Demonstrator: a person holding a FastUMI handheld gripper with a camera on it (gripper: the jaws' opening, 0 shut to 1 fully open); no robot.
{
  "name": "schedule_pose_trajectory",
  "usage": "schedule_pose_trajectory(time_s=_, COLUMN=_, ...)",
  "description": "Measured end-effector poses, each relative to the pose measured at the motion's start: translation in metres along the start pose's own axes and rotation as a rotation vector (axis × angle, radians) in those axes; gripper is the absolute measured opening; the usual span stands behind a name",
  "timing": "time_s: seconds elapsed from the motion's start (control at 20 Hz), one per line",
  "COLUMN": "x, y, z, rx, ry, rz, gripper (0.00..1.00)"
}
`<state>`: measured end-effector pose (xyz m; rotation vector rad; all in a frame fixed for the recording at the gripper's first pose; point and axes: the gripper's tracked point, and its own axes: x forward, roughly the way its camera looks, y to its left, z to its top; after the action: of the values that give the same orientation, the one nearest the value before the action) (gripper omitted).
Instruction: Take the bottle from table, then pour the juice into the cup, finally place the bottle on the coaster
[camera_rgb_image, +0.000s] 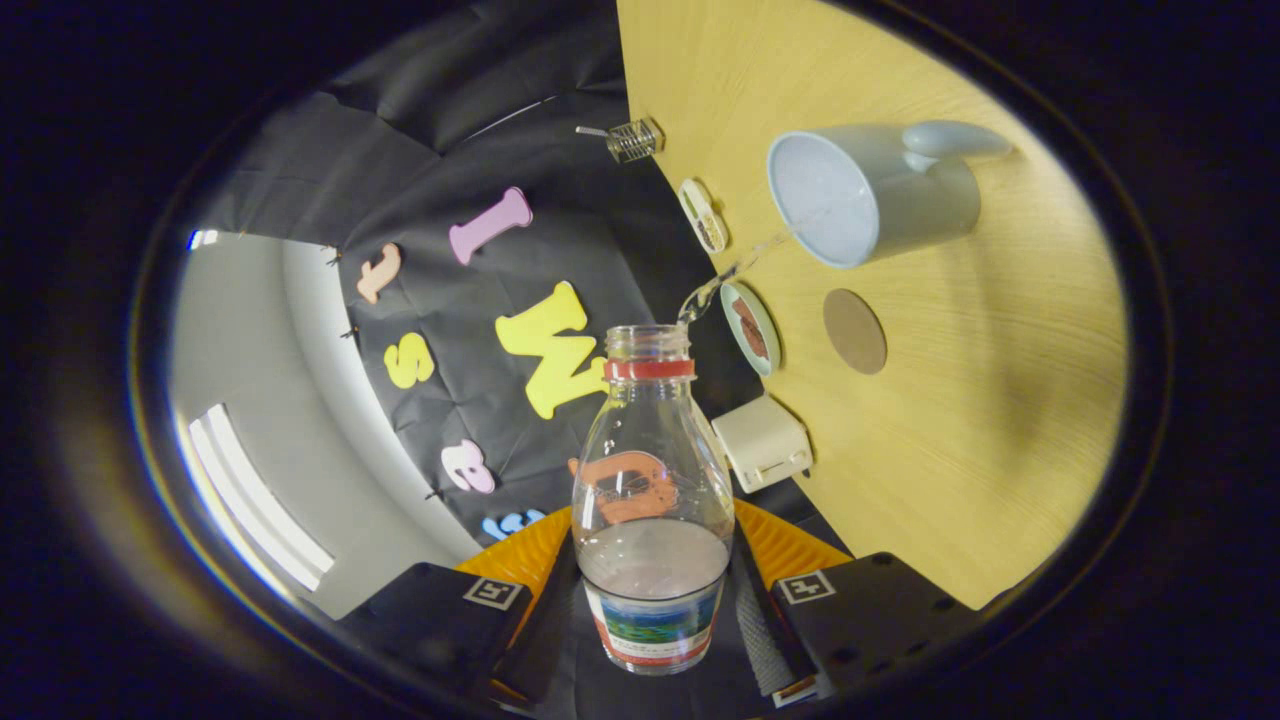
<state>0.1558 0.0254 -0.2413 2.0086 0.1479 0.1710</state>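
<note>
Gripper (650, 590): seen at the lower centre of the frame, its two fingers pressed against the sides of the bottle, one on each side.

Bottle (650, 490): clear plastic, cap off, a red ring below its open mouth; held between the fingers, neck pointing away from them. Clear liquid is seen gathered in its base end, nearest the fingers.

Stream of liquid (735, 268): a thin clear arc is seen running from the bottle's mouth up and to the right into the cup.

Cup (870, 195): pale blue mug with a handle, placed on the wooden table (950, 420) in the upper right of the frame.

Coaster (855, 331): round, brown, lying flat on the table just below the cup, bare.

Small round dishes: one (750, 327) beside the coaster near the table edge, just beyond the bottle's mouth; another (702, 214) further up the edge.

White box (763, 442): at the table edge, just right of the bottle's shoulder.

Wire spring-like item (630, 140): at the table's far edge, upper centre; what it is cannot be told.
</note>
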Motion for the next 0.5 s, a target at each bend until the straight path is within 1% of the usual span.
schedule_pose_trajectory(time_s=0.15, x=0.0, y=0.005, z=0.002, rx=0.032, ry=-0.003, rz=0.009, gripper=0.77)
schedule_pose_trajectory(time_s=0.35, x=-0.001, y=0.011, z=0.002, rx=0.141, ry=0.0, rz=0.041, gripper=0.77)
schedule_pose_trajectory(time_s=0.5, x=-0.002, y=0.015, z=0.007, rx=0.154, ry=-0.009, rz=0.042, gripper=0.77)
